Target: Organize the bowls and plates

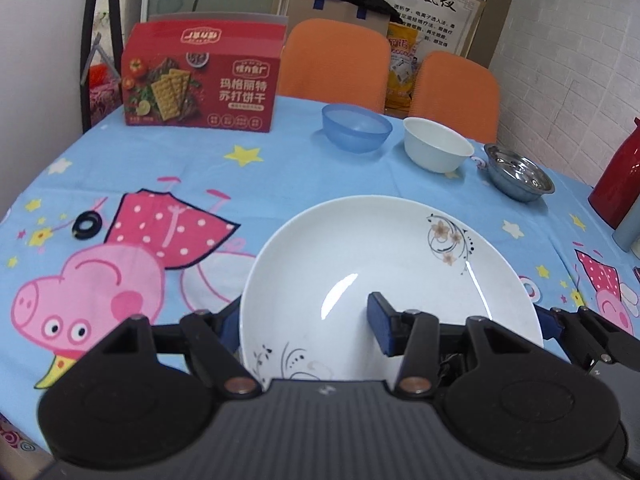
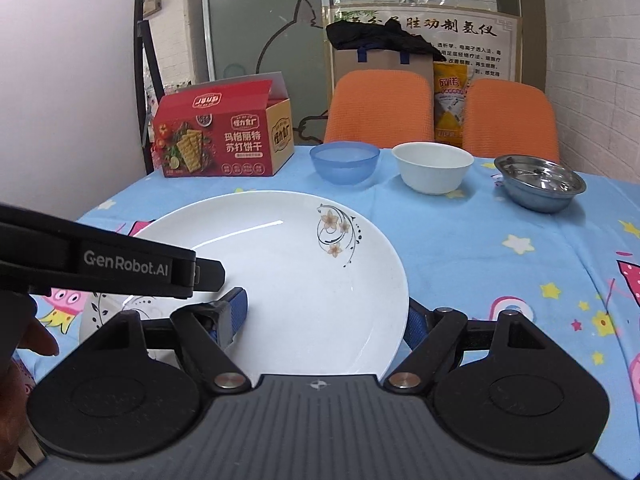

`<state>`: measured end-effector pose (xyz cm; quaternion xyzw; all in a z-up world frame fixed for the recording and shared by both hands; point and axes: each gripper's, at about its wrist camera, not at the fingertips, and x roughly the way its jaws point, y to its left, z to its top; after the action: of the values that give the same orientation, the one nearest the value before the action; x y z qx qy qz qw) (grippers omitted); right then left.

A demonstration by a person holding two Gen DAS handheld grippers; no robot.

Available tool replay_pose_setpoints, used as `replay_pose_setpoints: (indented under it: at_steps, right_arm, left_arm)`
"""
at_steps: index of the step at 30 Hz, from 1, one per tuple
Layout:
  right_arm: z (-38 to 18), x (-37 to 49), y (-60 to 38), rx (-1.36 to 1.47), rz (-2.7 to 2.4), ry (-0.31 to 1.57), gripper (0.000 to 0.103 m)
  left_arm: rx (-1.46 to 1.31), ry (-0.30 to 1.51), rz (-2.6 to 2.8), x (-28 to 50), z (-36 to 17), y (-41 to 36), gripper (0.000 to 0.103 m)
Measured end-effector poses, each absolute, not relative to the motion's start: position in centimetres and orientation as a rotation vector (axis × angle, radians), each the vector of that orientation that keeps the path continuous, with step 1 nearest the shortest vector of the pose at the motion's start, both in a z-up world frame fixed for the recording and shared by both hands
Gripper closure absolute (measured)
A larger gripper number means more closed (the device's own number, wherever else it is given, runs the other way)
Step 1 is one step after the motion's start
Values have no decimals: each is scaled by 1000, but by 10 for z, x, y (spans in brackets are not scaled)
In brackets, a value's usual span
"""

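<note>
A white plate with flower prints (image 1: 384, 264) (image 2: 288, 276) is held level above the table by both grippers. My left gripper (image 1: 306, 320) is shut on its left rim, one blue pad over the plate, the other under the edge. My right gripper (image 2: 326, 316) is shut on its right rim the same way. Beyond the plate stand a blue plastic bowl (image 1: 356, 126) (image 2: 344, 162), a white bowl (image 1: 436, 148) (image 2: 432, 166) and a steel bowl (image 1: 518, 176) (image 2: 540, 182), in a row, upright and apart.
A red cracker box (image 1: 200, 84) (image 2: 224, 140) stands at the back left of the table. A small black ring (image 1: 85, 226) lies on the cartoon tablecloth (image 1: 168, 184). A red flask (image 1: 620, 176) stands at the right edge. Two orange chairs (image 2: 380, 108) are behind the table.
</note>
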<state>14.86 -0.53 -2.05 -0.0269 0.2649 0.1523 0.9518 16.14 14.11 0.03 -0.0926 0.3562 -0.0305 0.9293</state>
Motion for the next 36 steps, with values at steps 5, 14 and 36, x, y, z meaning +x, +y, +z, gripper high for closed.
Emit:
replay_pose_setpoints:
  at_steps: [5,14,36]
  right_arm:
    - [-24,151,-3,-58,303,543,0]
    - [-13,150,-10,-32,319,502,0]
    - [-4,146,-142,147,114,481,0]
  left_arm:
    - [-201,715,-88,160,-4,144,53]
    - [-231,614,-86,152,21,151,37]
    - [-70,560,-214,162,55,39,30]
